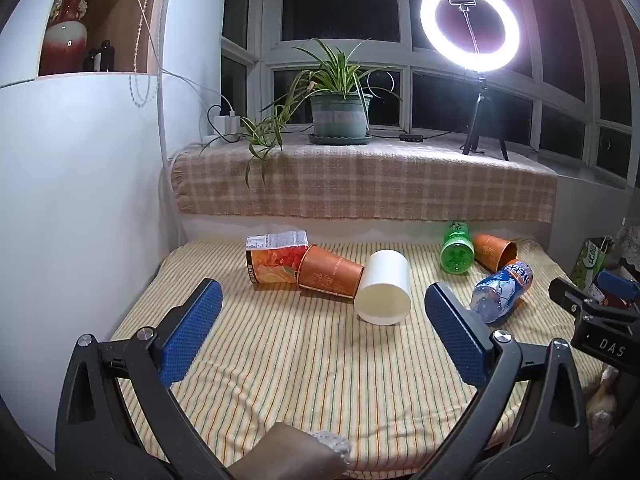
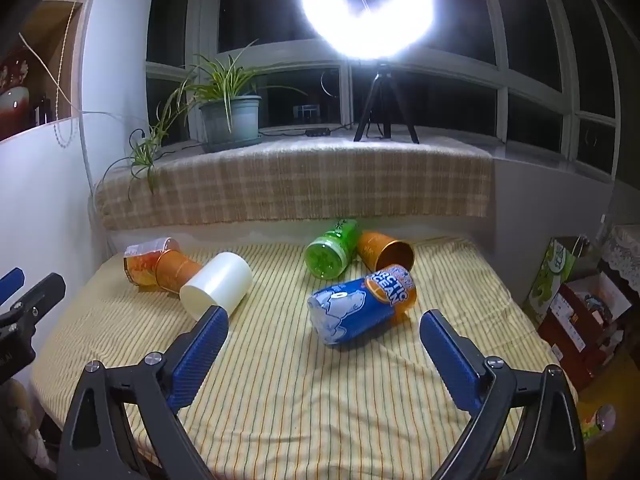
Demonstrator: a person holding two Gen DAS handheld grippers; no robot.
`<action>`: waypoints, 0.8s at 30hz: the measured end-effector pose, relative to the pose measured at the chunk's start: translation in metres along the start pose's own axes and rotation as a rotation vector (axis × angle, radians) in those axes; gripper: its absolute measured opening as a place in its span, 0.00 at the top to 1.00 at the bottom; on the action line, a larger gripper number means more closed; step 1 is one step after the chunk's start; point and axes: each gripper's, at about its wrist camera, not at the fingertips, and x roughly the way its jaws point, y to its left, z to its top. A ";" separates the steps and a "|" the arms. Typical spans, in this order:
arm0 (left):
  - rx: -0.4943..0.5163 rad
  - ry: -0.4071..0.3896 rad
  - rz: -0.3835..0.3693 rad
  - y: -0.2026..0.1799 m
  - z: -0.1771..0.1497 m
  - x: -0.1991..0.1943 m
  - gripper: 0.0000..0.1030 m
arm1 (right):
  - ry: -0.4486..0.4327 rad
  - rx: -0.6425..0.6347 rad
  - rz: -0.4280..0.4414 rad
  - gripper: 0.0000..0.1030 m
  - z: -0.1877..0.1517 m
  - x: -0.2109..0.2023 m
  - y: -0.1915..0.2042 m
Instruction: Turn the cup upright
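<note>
Left tool fingers spread wide, empty, right tool likewise wide apart, empty

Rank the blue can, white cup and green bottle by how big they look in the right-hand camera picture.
1. Blue can, largest, though it lies nearest the camera.
2. White cup.
3. Green bottle, farthest back.
The cup and bottle look close in size, so their order is unsure.

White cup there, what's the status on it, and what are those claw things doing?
Both hand-held grippers open, left and right, holding nothing. White cup on its side, untouched. Orange cup touching it; blue bottle lying nearby.
</note>
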 end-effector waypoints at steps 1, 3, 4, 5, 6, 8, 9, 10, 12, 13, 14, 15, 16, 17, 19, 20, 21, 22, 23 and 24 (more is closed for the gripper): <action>-0.002 0.003 0.001 0.000 0.000 0.000 0.00 | 0.001 0.000 0.000 0.04 -0.002 0.000 0.000; -0.004 0.004 0.000 0.000 0.000 0.000 0.00 | 0.004 0.000 0.001 0.04 -0.006 0.002 0.001; -0.005 0.006 0.000 0.000 0.000 0.000 0.00 | 0.003 0.000 0.003 0.04 0.001 -0.001 -0.001; -0.004 0.008 0.000 -0.001 0.000 0.000 0.00 | 0.004 -0.002 0.003 0.04 0.002 -0.003 -0.002; -0.002 0.010 0.000 -0.002 -0.001 0.000 0.00 | 0.006 -0.005 0.002 0.03 0.005 -0.002 -0.002; 0.002 0.012 0.001 -0.004 -0.001 -0.001 0.00 | -0.020 -0.014 -0.008 0.03 0.004 -0.006 0.000; -0.003 0.010 -0.002 0.004 -0.004 -0.003 0.00 | -0.023 -0.014 -0.010 0.03 0.004 -0.006 0.001; -0.004 0.010 -0.001 0.004 -0.005 -0.004 0.00 | -0.026 -0.016 -0.013 0.03 0.004 -0.006 0.002; -0.007 0.011 -0.001 0.004 -0.005 -0.003 0.00 | -0.026 -0.016 -0.012 0.03 0.005 -0.005 0.001; -0.008 0.011 0.000 0.005 -0.006 -0.004 0.00 | -0.027 -0.014 -0.010 0.03 0.004 -0.004 0.000; -0.009 0.011 0.000 0.005 -0.007 -0.005 0.00 | -0.027 -0.014 -0.012 0.03 0.004 -0.004 0.000; -0.009 0.012 0.001 0.005 -0.008 -0.006 0.00 | -0.026 -0.014 -0.012 0.03 0.004 -0.004 0.000; -0.009 0.013 0.001 0.005 -0.009 -0.007 0.00 | -0.025 -0.013 -0.012 0.03 0.004 -0.002 0.000; -0.006 0.016 0.000 0.002 -0.008 -0.002 0.00 | -0.024 -0.013 -0.012 0.03 0.004 -0.002 0.000; -0.009 0.018 -0.003 0.003 -0.008 -0.001 0.00 | -0.022 -0.009 -0.008 0.03 0.004 -0.002 -0.002; -0.007 0.019 -0.003 0.002 -0.010 -0.002 0.00 | -0.021 -0.009 -0.007 0.03 0.004 -0.002 -0.002; -0.006 0.019 -0.003 0.003 -0.011 -0.002 0.00 | -0.018 -0.008 -0.006 0.03 0.005 0.000 -0.002; -0.010 0.021 -0.003 0.004 -0.009 -0.001 0.00 | -0.017 -0.007 -0.006 0.03 0.004 0.002 -0.001; -0.011 0.021 -0.004 0.004 -0.009 0.000 0.00 | -0.016 -0.007 -0.005 0.03 0.005 0.002 -0.002; -0.014 0.023 -0.004 0.006 -0.010 0.003 0.00 | -0.013 -0.006 -0.005 0.03 0.004 0.003 -0.001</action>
